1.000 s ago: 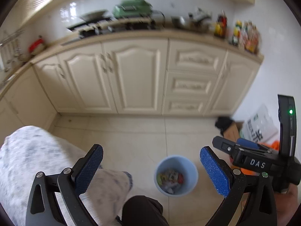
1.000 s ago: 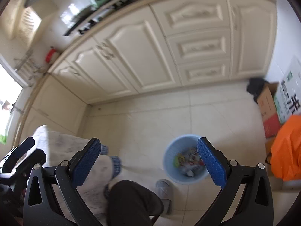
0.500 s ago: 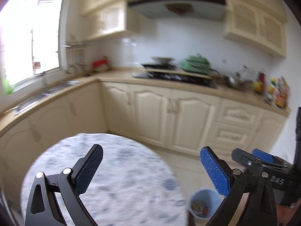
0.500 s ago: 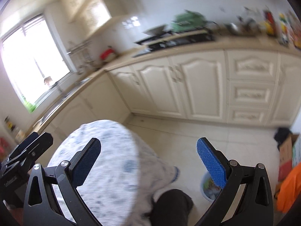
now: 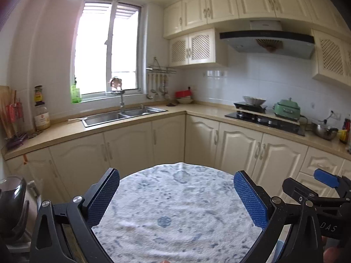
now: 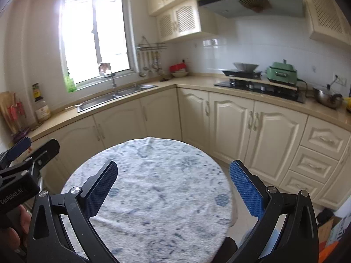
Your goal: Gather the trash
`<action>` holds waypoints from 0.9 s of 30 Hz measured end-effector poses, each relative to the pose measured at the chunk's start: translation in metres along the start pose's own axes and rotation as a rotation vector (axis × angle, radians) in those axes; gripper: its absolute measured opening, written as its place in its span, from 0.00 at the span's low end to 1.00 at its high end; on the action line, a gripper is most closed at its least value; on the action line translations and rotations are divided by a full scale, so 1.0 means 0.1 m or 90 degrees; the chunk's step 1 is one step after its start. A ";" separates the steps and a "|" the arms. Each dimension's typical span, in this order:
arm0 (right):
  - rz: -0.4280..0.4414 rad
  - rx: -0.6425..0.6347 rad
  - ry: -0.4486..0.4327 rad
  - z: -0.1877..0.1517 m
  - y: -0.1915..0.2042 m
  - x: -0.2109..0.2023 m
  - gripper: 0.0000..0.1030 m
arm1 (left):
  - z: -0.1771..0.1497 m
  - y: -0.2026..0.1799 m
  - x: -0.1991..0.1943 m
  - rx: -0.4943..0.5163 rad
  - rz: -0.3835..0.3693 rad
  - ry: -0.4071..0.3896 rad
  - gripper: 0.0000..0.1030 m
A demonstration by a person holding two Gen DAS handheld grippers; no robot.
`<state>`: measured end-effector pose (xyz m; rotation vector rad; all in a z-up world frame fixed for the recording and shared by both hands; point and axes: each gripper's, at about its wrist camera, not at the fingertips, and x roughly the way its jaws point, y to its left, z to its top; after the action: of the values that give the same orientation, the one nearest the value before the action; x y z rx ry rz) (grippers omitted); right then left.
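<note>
both views swung up off bin – 2 grippers, left gripper (image 5: 176, 195) & right gripper (image 6: 173, 185), spread wide, empty, over 1 table (image 5: 175, 208).

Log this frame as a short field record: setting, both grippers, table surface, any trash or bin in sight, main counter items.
setting: home kitchen, cream cabinets, L-shaped counter
left gripper: open, empty, held over the round table
right gripper: open, empty, held over the same table
round table: white cloth with blue pattern; no trash visible on the shown part
bin: pale blue rim only partly visible at floor level behind the right finger; contents not visible
counter items: double sink, gas hob, green cooker
</note>
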<state>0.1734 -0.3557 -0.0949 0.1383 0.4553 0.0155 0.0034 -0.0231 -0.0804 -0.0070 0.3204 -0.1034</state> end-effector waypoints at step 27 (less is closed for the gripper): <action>0.033 -0.030 -0.063 -0.15 0.57 -0.35 1.00 | -0.14 0.23 -0.33 -0.007 0.096 -0.039 0.99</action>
<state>0.1360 -0.2990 -0.0850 0.1044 0.3531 0.0691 -0.0303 0.0028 -0.0838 0.0035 0.2595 0.0474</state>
